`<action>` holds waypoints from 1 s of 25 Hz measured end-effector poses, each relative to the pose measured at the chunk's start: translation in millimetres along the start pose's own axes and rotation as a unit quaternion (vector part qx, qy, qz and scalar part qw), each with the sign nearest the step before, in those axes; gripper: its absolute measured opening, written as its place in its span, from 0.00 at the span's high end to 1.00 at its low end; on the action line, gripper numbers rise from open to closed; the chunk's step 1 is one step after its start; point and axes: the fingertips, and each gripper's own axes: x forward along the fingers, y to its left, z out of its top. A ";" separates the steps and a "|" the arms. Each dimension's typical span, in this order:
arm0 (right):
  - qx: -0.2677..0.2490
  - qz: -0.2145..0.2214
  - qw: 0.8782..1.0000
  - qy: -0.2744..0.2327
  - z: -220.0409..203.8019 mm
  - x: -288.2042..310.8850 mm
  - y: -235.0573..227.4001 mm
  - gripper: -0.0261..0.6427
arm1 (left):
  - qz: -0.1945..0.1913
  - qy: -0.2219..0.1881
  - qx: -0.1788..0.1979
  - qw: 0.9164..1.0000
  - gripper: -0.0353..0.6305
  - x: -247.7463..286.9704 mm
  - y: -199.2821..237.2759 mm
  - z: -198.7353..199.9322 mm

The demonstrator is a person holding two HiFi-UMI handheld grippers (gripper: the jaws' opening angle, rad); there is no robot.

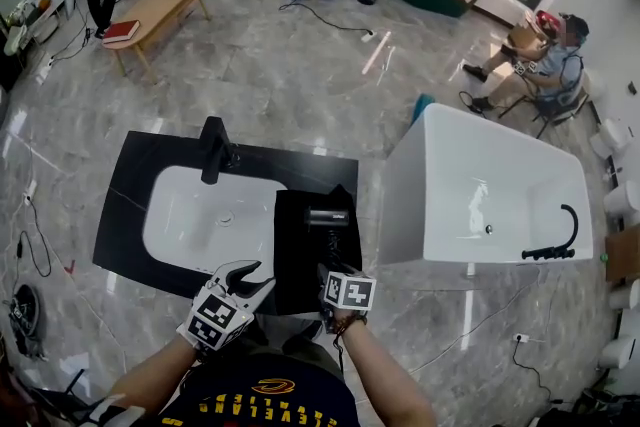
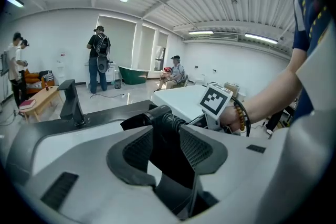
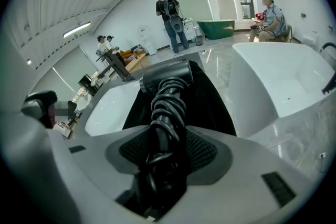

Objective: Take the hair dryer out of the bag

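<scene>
The black hair dryer (image 1: 328, 217) has its cord wound round the handle, and its head points away from me over the flat black bag (image 1: 296, 260). My right gripper (image 1: 331, 267) is shut on that corded handle; in the right gripper view (image 3: 168, 153) the pads press the coils, with the dryer (image 3: 165, 77) rising ahead over the bag (image 3: 212, 99). My left gripper (image 1: 252, 275) hovers at the bag's near left corner, open and holding nothing. In the left gripper view (image 2: 169, 150) the dryer (image 2: 159, 114) and bag (image 2: 135, 122) lie beyond its spread jaws.
The bag lies on a black counter (image 1: 128, 180) with a white basin (image 1: 195, 220) and a black faucet (image 1: 214, 151). A white bathtub (image 1: 495, 180) stands close on the right. People, a wooden table (image 1: 160, 7) and cables are farther off on the floor.
</scene>
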 end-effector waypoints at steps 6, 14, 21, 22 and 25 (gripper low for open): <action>-0.046 -0.033 0.998 0.015 -8.6 0.1 -5.4 0.66 | 0.009 -0.012 -0.014 1.000 0.71 -2.2 8.9 5.8; -0.052 -0.044 0.992 -0.106 32.6 -71.2 3.6 0.66 | 0.003 -0.046 -0.014 0.999 0.71 -7.9 3.6 38.8; -0.161 0.042 0.956 -0.243 83.6 -150.1 90.4 0.66 | -0.001 -0.142 0.012 0.990 0.71 -24.3 -12.3 107.1; -0.163 0.050 0.952 -0.255 86.1 -158.5 100.0 0.66 | -0.007 -0.150 0.016 0.989 0.71 -26.4 -17.3 113.6; -0.157 0.064 0.941 -0.292 95.5 -184.6 117.7 0.72 | -0.017 -0.171 0.042 0.984 0.76 -32.1 -32.6 134.4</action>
